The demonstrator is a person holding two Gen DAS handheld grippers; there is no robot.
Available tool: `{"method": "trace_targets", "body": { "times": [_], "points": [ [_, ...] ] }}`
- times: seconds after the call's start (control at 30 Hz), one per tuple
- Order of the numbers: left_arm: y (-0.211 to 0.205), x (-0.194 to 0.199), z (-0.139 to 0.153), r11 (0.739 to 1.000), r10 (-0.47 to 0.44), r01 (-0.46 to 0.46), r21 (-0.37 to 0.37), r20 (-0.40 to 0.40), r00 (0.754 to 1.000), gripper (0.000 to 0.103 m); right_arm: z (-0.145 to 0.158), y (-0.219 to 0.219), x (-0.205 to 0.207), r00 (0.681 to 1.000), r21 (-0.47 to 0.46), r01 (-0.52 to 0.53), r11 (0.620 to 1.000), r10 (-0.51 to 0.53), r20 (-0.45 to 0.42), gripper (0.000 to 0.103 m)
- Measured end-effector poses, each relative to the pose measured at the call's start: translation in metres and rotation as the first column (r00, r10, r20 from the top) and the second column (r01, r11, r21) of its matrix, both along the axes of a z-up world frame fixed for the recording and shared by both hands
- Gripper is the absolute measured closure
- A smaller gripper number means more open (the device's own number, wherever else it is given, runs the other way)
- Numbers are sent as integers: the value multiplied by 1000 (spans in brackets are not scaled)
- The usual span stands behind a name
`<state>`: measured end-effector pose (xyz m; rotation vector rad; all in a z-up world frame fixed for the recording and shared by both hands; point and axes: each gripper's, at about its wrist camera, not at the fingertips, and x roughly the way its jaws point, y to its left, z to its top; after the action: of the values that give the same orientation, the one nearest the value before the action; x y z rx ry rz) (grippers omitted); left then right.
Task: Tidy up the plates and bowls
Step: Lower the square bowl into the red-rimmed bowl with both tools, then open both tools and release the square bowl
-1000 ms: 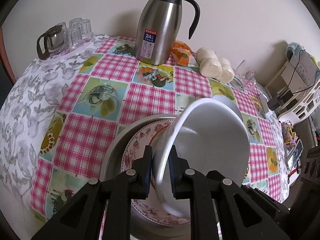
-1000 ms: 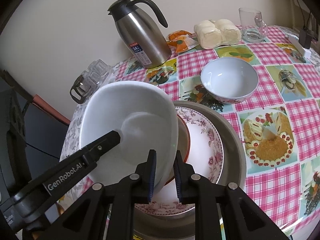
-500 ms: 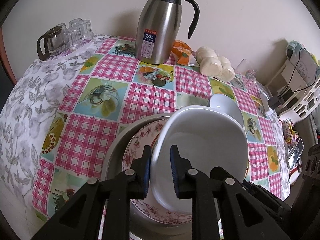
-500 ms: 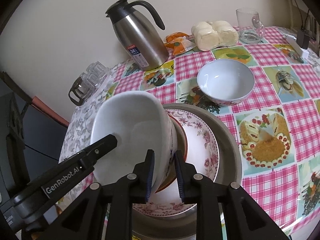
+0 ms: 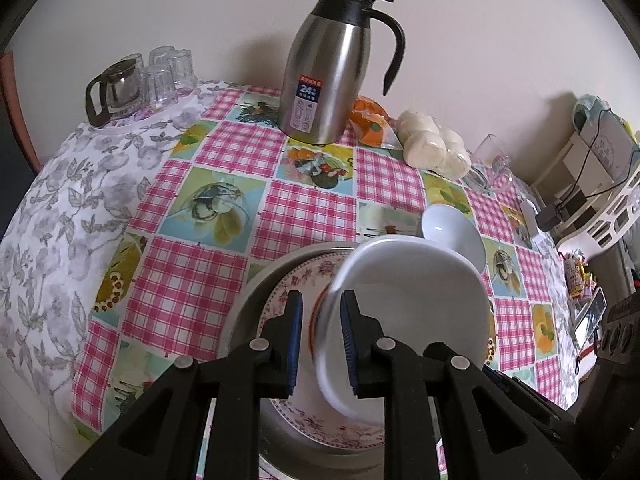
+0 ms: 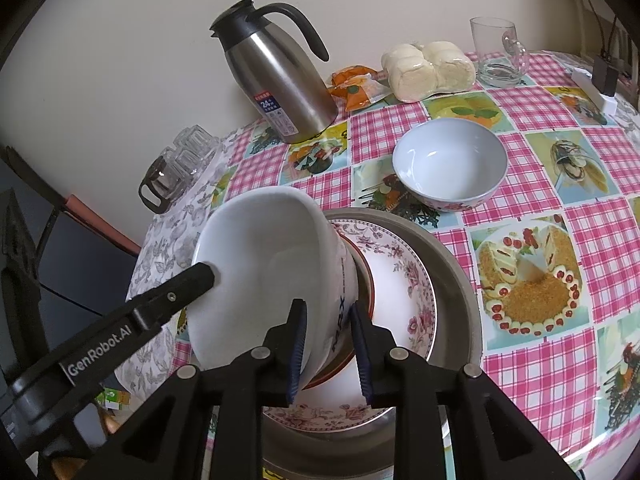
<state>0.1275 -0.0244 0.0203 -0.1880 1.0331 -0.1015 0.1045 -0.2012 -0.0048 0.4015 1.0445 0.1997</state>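
A large white bowl [image 5: 412, 300] [image 6: 264, 264] leans tilted over a stack: a red-rimmed dish [image 6: 366, 280] on a floral plate [image 5: 316, 270] [image 6: 408, 280] inside a metal basin [image 5: 248, 308] [image 6: 452, 280]. My left gripper [image 5: 322, 320] straddles the bowl's near rim; its jaws are opening, and a gap shows beside the rim. One of its fingers [image 6: 192, 284] reaches inside the bowl. My right gripper [image 6: 328, 340] straddles the opposite wall, jaws widened and loose around it. A smaller white bowl [image 6: 448, 160] [image 5: 452, 232] stands behind the stack.
A steel thermos jug [image 5: 328, 72] [image 6: 280, 80] stands at the back by the wall. A glass pot with tumblers [image 5: 116, 92] sits back left. Wrapped buns [image 6: 428, 64], an orange packet [image 6: 356, 84] and a glass mug [image 6: 496, 52] line the back right.
The white bowl has come down from raised and steeply tilted onto the stack. Both pairs of jaws have spread from pinching its rim to a wider gap.
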Motion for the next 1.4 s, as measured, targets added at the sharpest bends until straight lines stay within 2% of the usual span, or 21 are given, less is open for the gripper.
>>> {"method": "trace_targets", "body": {
  "times": [0.03, 0.1, 0.23, 0.3, 0.57, 0.67, 0.73, 0.77, 0.87, 1.0, 1.13, 1.2, 1.4],
  "points": [
    [1, 0, 1, 1000, 6, -6, 0, 3, 1000, 78, 0, 0, 0, 1000, -2, 0, 1000, 0, 0, 77],
    [3, -1, 2, 1000, 12, -12, 1, 7, 1000, 62, 1, 0, 0, 1000, -4, 0, 1000, 0, 0, 77],
    [6, -2, 5, 1000, 23, -23, 0, 16, 1000, 59, 3, 1, -1, 1000, -9, -3, 1000, 3, 6, 72],
    [8, -2, 6, 1000, 30, -30, 2, 19, 999, 54, 5, 2, -2, 1000, -24, -5, 1000, 5, 12, 69],
    [10, -2, 5, 999, 41, -41, 3, 16, 999, 52, 10, 0, -4, 1000, -31, -2, 1000, 3, 26, 69],
    [11, -2, 4, 999, 48, -48, 9, 12, 999, 42, 12, -3, -5, 999, -29, 4, 1000, -3, 33, 69],
    [10, -1, 4, 998, 53, -53, 33, 9, 999, 35, 13, -5, -5, 999, -29, 13, 999, -12, 38, 53],
    [10, -1, 3, 998, 56, -56, 41, 10, 998, 32, 14, -7, -5, 999, -36, 21, 999, -20, 40, 41],
    [11, 0, 3, 996, 74, -75, 50, 13, 997, 23, 15, -17, -4, 997, -75, 58, 995, -55, 48, 38],
    [12, -1, 2, 993, 97, -98, 67, 30, 995, 13, 14, -29, -2, 996, -79, 82, 994, -78, 46, 23],
    [10, -2, 2, 989, 110, -114, 93, 49, 993, 11, 15, -38, -2, 995, -91, 90, 992, -85, 57, 10],
    [9, -2, 2, 989, 109, -113, 92, 48, 993, 10, 15, -43, -3, 995, -96, 89, 991, -83, 62, 1],
    [-1, -3, 4, 990, 100, -105, 93, 63, 993, 10, 16, -60, -5, 994, -105, 94, 990, -87, 68, 0]
  ]
}}
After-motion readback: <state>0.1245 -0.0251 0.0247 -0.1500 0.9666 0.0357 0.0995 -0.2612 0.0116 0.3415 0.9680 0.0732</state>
